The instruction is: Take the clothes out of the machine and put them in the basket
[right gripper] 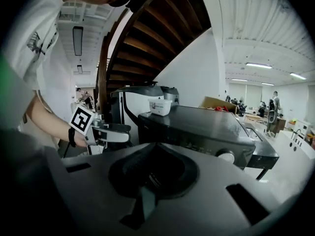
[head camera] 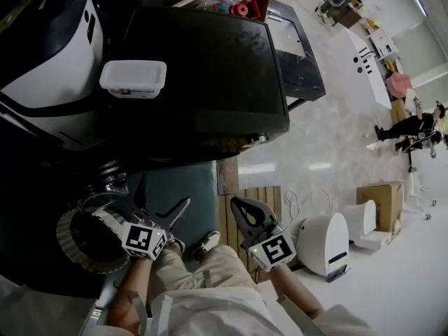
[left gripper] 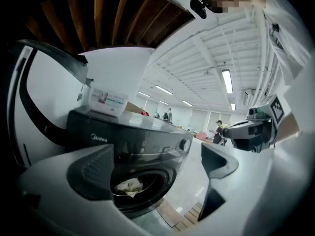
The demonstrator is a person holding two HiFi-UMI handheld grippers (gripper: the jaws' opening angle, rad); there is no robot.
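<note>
The dark front-loading washing machine (head camera: 203, 75) fills the middle of the head view. In the left gripper view its drum (left gripper: 140, 186) is open, with a pale crumpled cloth (left gripper: 129, 186) lying inside. A round woven basket (head camera: 70, 249) stands at the lower left in front of the machine. My left gripper (head camera: 162, 196) is open and empty over the basket's right rim, pointing at the drum (left gripper: 157, 176). My right gripper (head camera: 239, 203) hovers to its right with its jaws closed together and nothing between them (right gripper: 152, 178). Each gripper shows in the other's view: the right gripper (left gripper: 253, 132), the left gripper (right gripper: 106, 132).
A white plastic tub (head camera: 133, 78) sits on the machine's top. A big white and black casing (head camera: 49, 68) stands left of it, and a dark panel (head camera: 301, 54) juts out on the right. Wooden slats (head camera: 255, 194), a white rounded unit (head camera: 325, 240) and a cardboard box (head camera: 381, 198) are on the floor. People (head camera: 413, 128) stand far off.
</note>
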